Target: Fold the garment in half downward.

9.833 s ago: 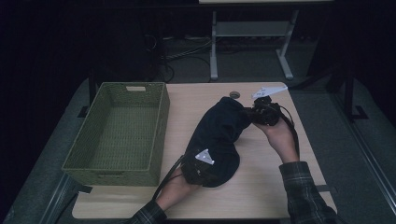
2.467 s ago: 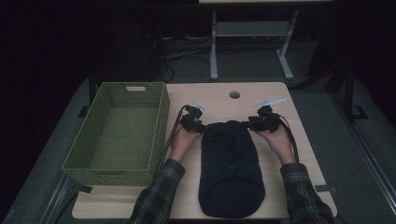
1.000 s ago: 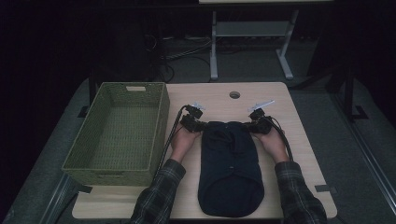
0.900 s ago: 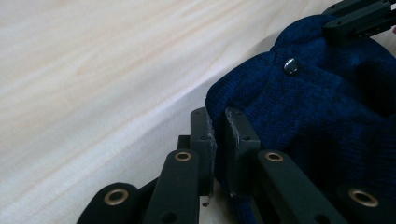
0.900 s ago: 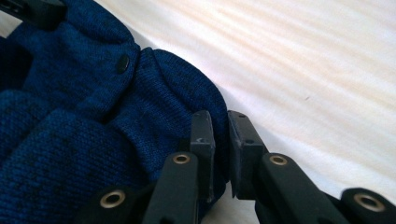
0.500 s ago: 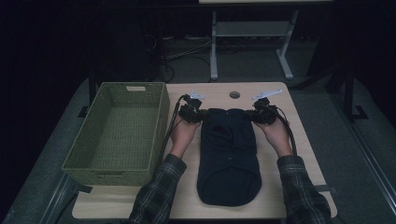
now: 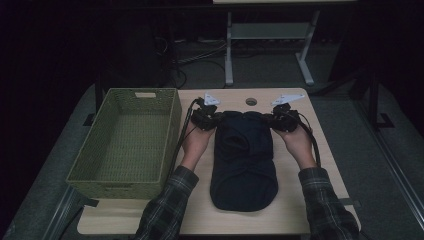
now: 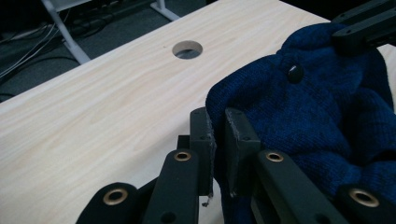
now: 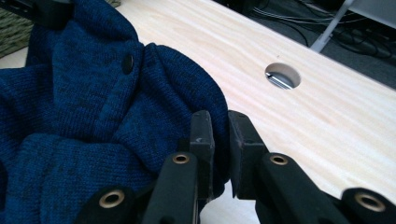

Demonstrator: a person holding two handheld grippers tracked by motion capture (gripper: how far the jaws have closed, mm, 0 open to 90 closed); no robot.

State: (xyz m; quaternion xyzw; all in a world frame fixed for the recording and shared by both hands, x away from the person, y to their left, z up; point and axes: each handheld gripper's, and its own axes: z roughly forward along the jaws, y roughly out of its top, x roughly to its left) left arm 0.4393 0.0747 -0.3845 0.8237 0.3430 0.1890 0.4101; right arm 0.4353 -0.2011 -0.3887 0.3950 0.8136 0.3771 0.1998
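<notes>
Left gripper (image 7: pixel 206 120) and right gripper (image 7: pixel 284 119) each pinching far corner of navy knit cardigan (image 7: pixel 244 160), holding it spread flat for folding beside wicker basket (image 7: pixel 172 122).

The green basket (image 7: pixel 125 140) walls off the table's (image 7: pixel 320 125) left; bare wood beyond the sweater (image 7: pixel 244 160) lies open.

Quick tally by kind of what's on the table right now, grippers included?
Knitted garment, dark blue: 1
Woven basket, green: 1
Grippers, left gripper and right gripper, each shut on a far corner of the garment: 2
Total: 4
</notes>
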